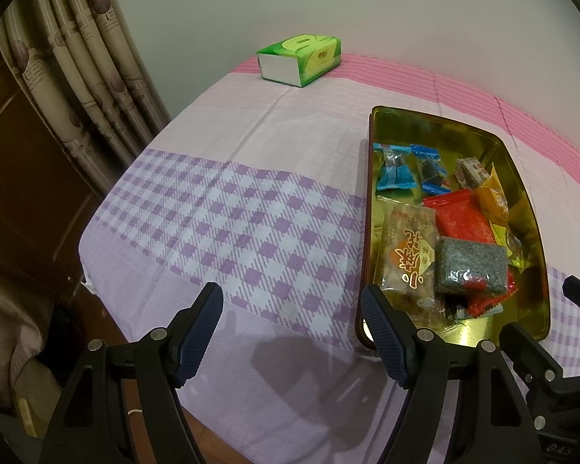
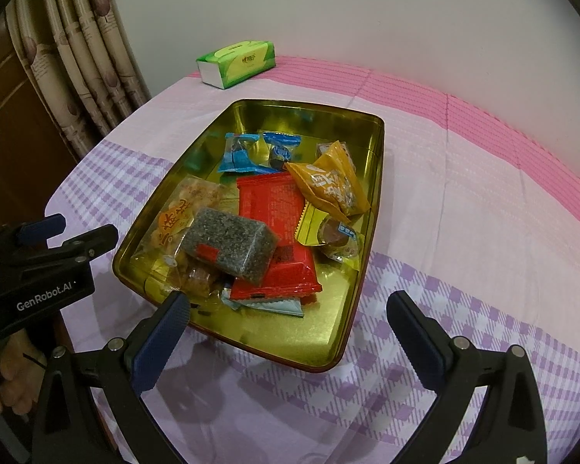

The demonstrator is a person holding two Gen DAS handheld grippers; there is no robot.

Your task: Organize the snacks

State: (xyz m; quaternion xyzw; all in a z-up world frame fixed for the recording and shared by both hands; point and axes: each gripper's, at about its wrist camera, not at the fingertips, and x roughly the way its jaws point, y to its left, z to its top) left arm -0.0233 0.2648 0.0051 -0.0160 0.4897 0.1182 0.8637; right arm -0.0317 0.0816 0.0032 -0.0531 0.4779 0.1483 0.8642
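A gold tin tray (image 2: 328,340) (image 1: 522,328) sits on the checked cloth and holds several wrapped snacks. Among them are a grey sesame bar (image 2: 230,245) (image 1: 469,266), a red packet (image 2: 274,208) (image 1: 464,218), an orange packet (image 2: 332,183), blue candies (image 2: 243,154) (image 1: 396,172) and a clear peanut-crisp pack (image 1: 408,255) (image 2: 174,224). My left gripper (image 1: 292,301) hangs open over the cloth just left of the tray's near corner, with nothing between its fingers. My right gripper (image 2: 290,309) is open above the tray's near end, empty. The left gripper (image 2: 65,232) also shows at the left edge of the right wrist view.
A green tissue pack (image 1: 299,60) (image 2: 236,63) lies at the table's far edge by the wall. Patterned curtains (image 1: 77,58) and a wooden door stand to the left. The table edge drops off close on the left and front. A person's hand (image 2: 4,386) grips the left tool.
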